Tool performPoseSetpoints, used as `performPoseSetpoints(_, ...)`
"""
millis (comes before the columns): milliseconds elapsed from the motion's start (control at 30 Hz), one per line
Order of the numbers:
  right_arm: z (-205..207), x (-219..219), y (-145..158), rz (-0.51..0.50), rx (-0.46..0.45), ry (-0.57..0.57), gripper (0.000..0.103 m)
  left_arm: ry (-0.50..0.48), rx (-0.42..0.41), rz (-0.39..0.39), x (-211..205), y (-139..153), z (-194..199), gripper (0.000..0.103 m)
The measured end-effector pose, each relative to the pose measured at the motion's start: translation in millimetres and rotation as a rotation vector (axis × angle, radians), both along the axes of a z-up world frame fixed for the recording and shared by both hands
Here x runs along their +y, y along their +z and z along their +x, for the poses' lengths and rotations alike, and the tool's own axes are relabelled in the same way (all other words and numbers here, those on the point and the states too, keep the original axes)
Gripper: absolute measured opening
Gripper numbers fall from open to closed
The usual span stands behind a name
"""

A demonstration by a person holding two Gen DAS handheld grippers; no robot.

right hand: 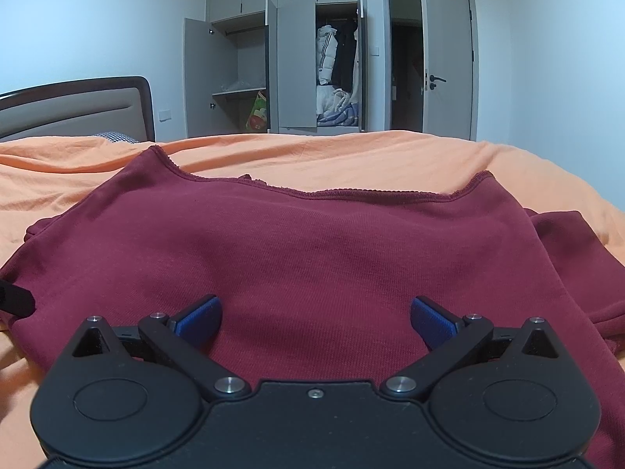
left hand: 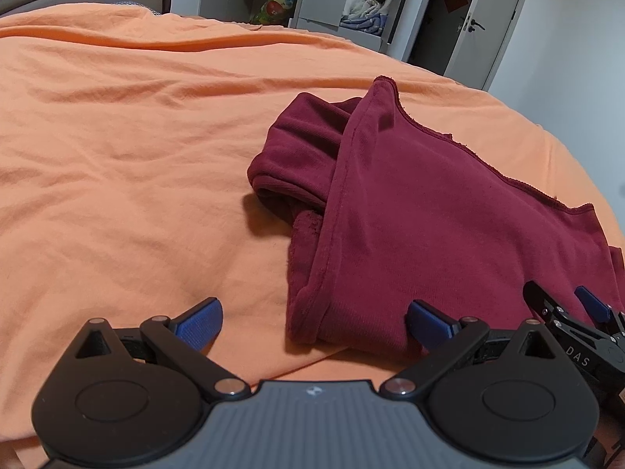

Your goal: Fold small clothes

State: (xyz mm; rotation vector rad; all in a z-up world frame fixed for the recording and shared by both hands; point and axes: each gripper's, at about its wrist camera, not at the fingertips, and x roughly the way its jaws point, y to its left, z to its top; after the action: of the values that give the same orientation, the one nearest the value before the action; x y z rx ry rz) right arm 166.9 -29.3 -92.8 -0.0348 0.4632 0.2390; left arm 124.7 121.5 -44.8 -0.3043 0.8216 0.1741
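A dark red garment lies partly folded on the orange bedsheet, its left sleeve tucked under a flap. My left gripper is open just before the garment's near left corner, its right pad touching the cloth edge. In the right wrist view the same garment spreads wide, raw hem at the far side. Over the garment's near edge my right gripper stands open, nothing between its blue pads. The right gripper also shows at the lower right of the left wrist view.
The orange sheet covers the whole bed. A headboard stands at the far left. Beyond the bed are an open wardrobe with hanging clothes and an open room door.
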Motion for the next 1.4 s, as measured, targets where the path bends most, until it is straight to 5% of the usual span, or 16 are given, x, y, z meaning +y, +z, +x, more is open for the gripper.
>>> performPoseSetpoints(433, 0, 0, 0, 0.000, -0.001, 0.000, 0.103, -0.048, -0.188, 0.025, 35, 1, 40, 0.103)
performPoseSetpoints(733, 0, 0, -1, 0.002, -0.002, 0.002, 0.103, -0.005, -0.182, -0.069, 63, -6, 73, 0.102)
performPoseSetpoints(1000, 0, 1, -1, 0.004, -0.005, 0.002, 0.103, -0.041, -0.173, -0.106, 59, -4, 76, 0.065)
performPoseSetpoints(1167, 1, 1, -1, 0.003, -0.004, 0.002, 0.103, -0.036, -0.149, -0.042, 46, 5, 80, 0.047)
performPoseSetpoints(1300, 3, 5, 1, -0.020, 0.015, -0.005, 0.103, -0.031, -0.161, -0.016, 36, 11, 80, 0.019)
performPoseSetpoints(1400, 9, 10, 5, -0.045, 0.044, -0.011, 0.103, -0.021, -0.171, 0.012, 27, 18, 78, 0.015)
